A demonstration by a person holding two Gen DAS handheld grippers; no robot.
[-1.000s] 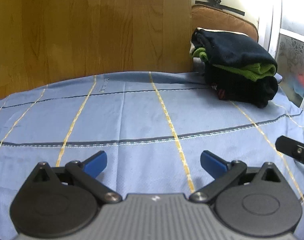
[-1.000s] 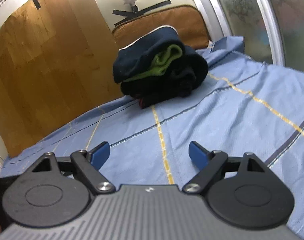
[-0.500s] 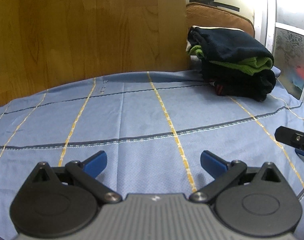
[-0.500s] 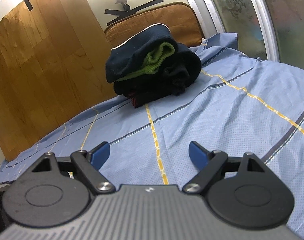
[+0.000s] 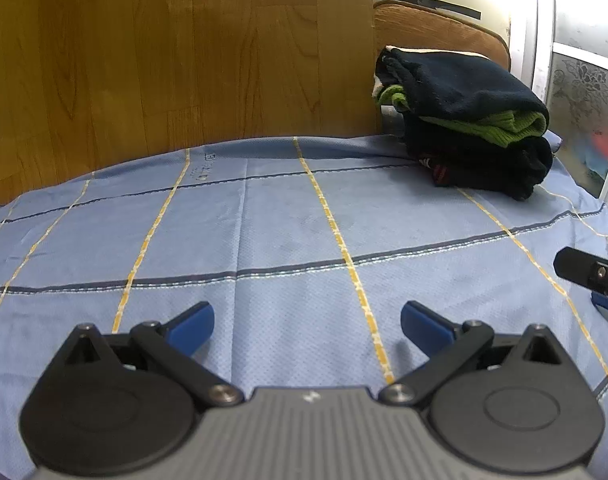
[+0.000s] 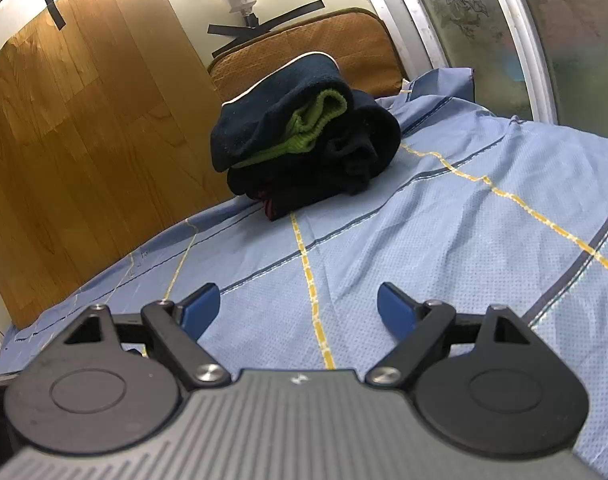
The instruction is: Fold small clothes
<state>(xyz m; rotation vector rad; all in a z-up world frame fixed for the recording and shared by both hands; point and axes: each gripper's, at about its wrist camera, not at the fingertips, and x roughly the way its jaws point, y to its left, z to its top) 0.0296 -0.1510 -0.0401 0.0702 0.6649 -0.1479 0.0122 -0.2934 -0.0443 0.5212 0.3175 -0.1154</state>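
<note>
Clothes sit in a folded dark pile with a green layer showing, straight ahead of my right gripper and slightly left of its centreline, well apart from it across the blue checked sheet. From my left gripper the pile lies far ahead and off to the right. Both grippers have their fingers spread wide, holding nothing. I judge the right one nearer, so it should lead.

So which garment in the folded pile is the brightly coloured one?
The green knit garment, sandwiched mid-pile: the navy piece above it and the black ones below are all dark.
</note>
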